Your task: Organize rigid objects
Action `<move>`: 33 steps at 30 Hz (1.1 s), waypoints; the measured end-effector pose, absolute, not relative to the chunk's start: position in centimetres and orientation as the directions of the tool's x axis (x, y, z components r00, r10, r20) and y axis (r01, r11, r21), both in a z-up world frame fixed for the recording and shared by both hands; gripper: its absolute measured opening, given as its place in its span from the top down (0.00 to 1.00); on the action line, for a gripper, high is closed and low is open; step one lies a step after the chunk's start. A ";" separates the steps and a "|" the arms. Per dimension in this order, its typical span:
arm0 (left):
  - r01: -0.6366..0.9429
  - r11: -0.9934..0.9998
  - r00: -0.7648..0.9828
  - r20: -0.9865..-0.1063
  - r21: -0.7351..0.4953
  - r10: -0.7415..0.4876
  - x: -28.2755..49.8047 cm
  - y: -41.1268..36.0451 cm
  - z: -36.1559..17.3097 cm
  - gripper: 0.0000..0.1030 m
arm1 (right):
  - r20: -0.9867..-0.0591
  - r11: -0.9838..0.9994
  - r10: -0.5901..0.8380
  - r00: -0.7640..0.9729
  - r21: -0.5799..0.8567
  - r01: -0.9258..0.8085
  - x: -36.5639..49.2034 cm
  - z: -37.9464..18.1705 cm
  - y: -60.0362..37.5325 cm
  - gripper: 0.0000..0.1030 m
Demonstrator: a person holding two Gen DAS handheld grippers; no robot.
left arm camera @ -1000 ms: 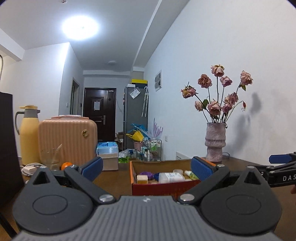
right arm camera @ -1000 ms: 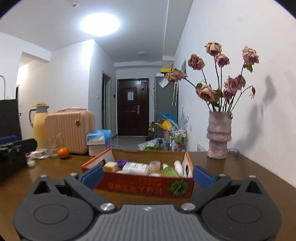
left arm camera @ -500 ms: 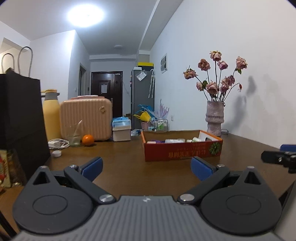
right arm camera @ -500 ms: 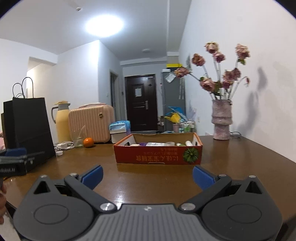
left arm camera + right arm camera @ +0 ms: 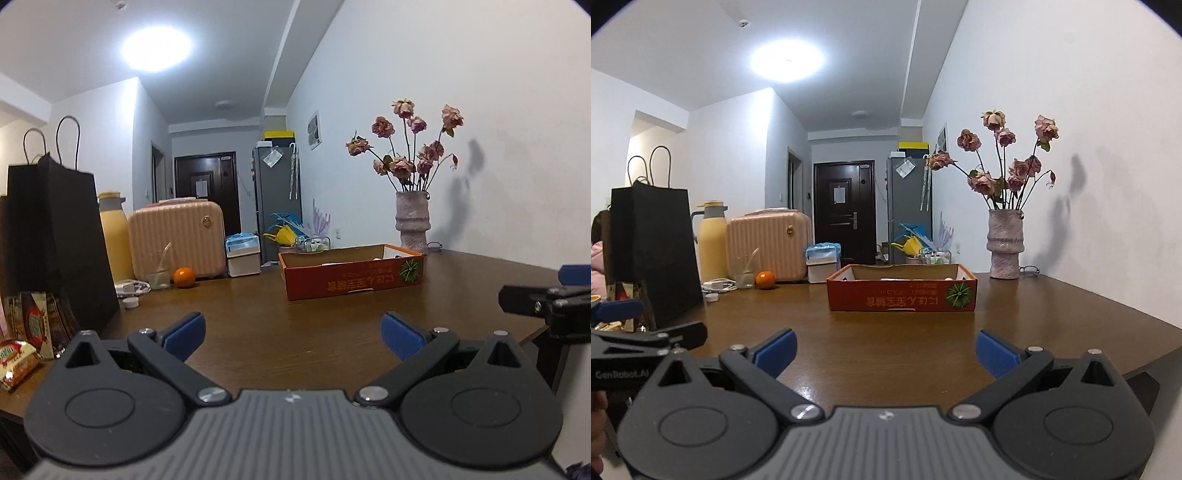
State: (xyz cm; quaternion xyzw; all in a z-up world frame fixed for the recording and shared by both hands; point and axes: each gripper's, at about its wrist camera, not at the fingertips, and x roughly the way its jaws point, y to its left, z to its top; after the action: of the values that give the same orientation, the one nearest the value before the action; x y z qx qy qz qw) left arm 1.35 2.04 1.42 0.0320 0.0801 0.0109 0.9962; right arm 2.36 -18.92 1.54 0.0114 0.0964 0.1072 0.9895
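Black paper makes up the tall bag (image 5: 55, 236) standing at the far left of the wooden table (image 5: 295, 328), with snack packets (image 5: 18, 354) at its foot. Next to it stands a yellow thermos jug (image 5: 115, 236), then a ribbed peach suitcase (image 5: 177, 240), with a small glass (image 5: 159, 275) and an orange (image 5: 184, 277) in front of it and a white cable bundle (image 5: 131, 287) lying beside the glass. A box with a light blue top (image 5: 242, 254) sits just right of the suitcase.

Near the middle of the table lies the orange cardboard box (image 5: 901, 293), an open tray with printing along its front wall; the rims of a few small items show inside, too low to tell apart. Behind its right end a pinkish vase (image 5: 1004, 243) of dried roses (image 5: 1008, 162) stands close to the white wall.

The left gripper (image 5: 291, 338) hovers low over the near edge of the table, its blue-padded fingers (image 5: 184, 332) spread wide with nothing between them. The right gripper (image 5: 886, 350) is held the same way to its right, fingers apart and empty, facing the box squarely. Both are well short of the box, with bare tabletop between.
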 end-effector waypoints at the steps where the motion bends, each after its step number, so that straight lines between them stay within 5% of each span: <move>1: -0.020 0.998 0.987 -0.160 0.054 0.028 1.4 2.2 1.5 0.00 | -0.188 0.978 0.209 0.960 0.040 -0.205 2.3 1.6 -18.9 0.00; 33: 0.007 0.998 0.990 -0.139 0.065 0.002 1.0 1.8 1.3 0.00 | -0.182 0.979 0.205 0.962 0.057 -0.197 2.8 2.1 -19.1 0.00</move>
State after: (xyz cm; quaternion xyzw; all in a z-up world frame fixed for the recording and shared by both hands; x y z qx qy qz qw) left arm 0.95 1.76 1.35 0.0329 0.0695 -0.0012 0.9970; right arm 2.81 -19.13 2.10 0.0192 0.0936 0.1015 0.9902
